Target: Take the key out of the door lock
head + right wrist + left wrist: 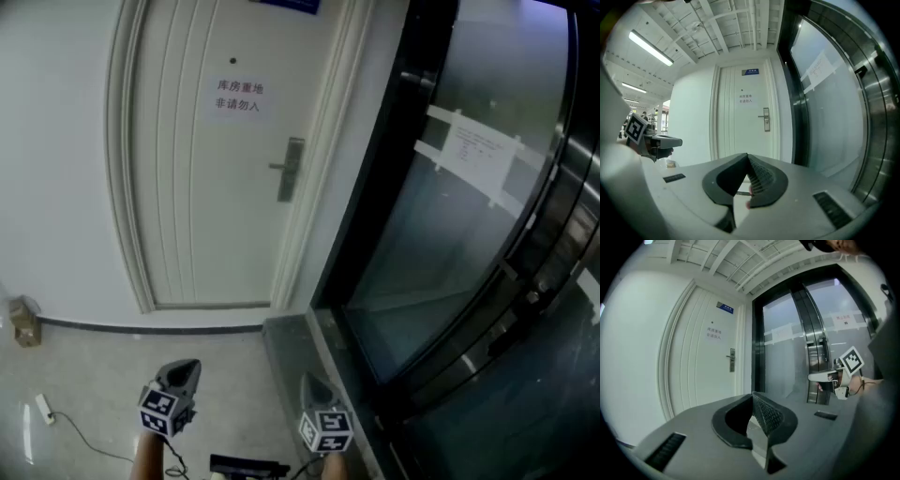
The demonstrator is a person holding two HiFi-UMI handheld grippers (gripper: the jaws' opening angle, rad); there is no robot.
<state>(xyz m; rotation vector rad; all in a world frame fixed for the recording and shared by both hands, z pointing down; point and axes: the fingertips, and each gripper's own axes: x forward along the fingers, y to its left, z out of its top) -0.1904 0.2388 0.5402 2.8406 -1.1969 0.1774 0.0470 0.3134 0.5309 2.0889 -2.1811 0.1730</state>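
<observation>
A white door (211,187) stands shut ahead, with a metal lock plate and lever handle (290,170) on its right side. No key can be made out at this distance. My left gripper (184,371) and right gripper (314,386) hang low, well short of the door, both shut with nothing between the jaws. The left gripper view shows the lock plate (731,360) far off beyond my left gripper (752,395). In the right gripper view the lock plate (766,119) sits above my right gripper (747,155), tips together.
A printed notice (239,97) is stuck on the door. Dark glass panels (469,216) with taped paper fill the right side. A small box (23,323) and a cable with a plug (44,409) lie on the floor at left.
</observation>
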